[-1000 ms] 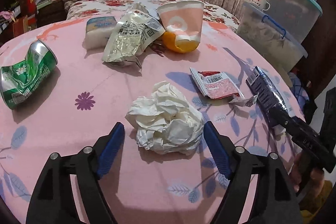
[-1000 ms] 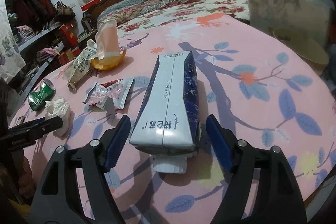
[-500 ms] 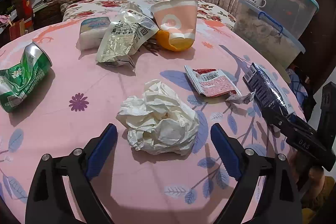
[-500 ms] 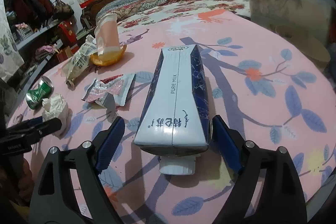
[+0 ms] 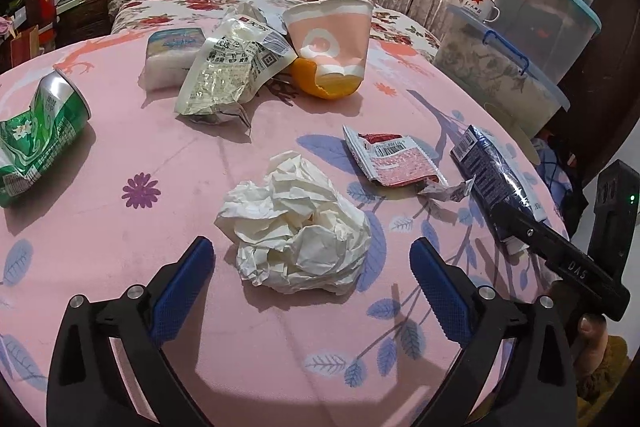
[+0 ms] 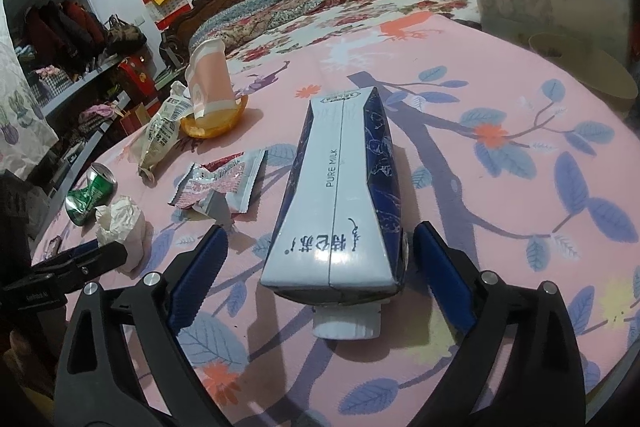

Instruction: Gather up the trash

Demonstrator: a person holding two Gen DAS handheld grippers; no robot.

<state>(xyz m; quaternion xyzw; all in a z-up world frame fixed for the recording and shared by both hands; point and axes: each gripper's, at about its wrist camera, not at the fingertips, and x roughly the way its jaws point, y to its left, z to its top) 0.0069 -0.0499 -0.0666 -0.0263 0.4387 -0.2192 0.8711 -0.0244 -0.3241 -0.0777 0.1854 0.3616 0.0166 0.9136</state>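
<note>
A crumpled white tissue [image 5: 296, 223] lies on the pink table [image 5: 120, 155], just ahead of my left gripper [image 5: 312, 279]. Its jaws are opening and stand wide on either side of the tissue, clear of it. A flattened blue-and-white milk carton [image 6: 344, 195] lies lengthwise between the jaws of my right gripper [image 6: 320, 267], which are also opening; the blue pads [image 6: 444, 275] do not press it. The carton [image 5: 492, 183] and the right gripper's arm show at the right of the left wrist view.
Other trash lies around: a crushed green can [image 5: 36, 143], a clear food bag [image 5: 228, 71], a pink paper cup [image 5: 332, 39] on orange peel [image 5: 324, 87], a red-white wrapper [image 5: 396, 163], a tissue pack [image 5: 172, 55]. Plastic storage boxes [image 5: 520, 59] and a bed stand beyond the table.
Both grippers' jaws have spread wider. The tissue and the milk carton stay on the table where they were.
</note>
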